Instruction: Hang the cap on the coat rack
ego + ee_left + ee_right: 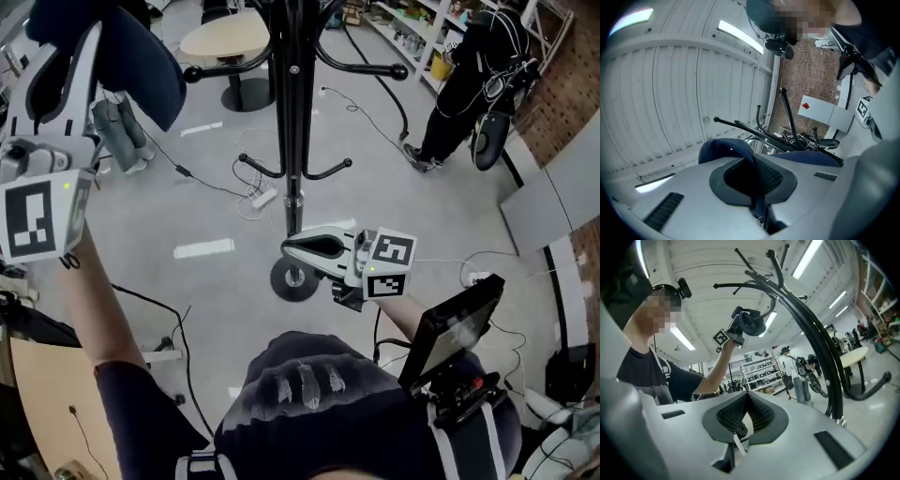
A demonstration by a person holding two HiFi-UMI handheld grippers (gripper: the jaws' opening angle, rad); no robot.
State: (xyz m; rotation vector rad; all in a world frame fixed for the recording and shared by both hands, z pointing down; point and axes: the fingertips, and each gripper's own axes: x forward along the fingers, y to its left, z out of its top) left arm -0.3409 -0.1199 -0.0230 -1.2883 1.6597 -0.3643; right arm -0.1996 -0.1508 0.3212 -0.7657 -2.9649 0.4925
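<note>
Reading from the person's left: the left gripper [70, 66] was raised high at the upper left of the head view, its jaws pressed together on the fabric of the dark blue cap [141, 56]. Its own view showed the pads closed with a fold of navy cloth pinched between them and the rest of the cap bulging just beyond. The cap hung from the gripper, well above the floor and not on any hook yet.

To the right of the cap stood the coat rack [292, 112], black pole upright, long axis vertical. One upper hook arm [225, 64] ran sideways from the pole toward the cap and ended in a knob near the cap's lower right edge. Whether knob and cap touched could not be told from the head view. In the left gripper view the rack's arms lay ahead and to the right of the jaws, with one knobbed arm pointing leftward.

Further right and lower, the right gripper [289, 247] was held close in front of the pole, above the base [295, 278] as the head view showed it. Its jaws were together with nothing between them, and it was well apart from the cap.

Judgement: the left gripper was the nearer one and the only one loaded. The move would likely turn on carrying the cap rightward until its opening came over the knob of that near arm, along the arm's axis. The right gripper looked unneeded
</note>
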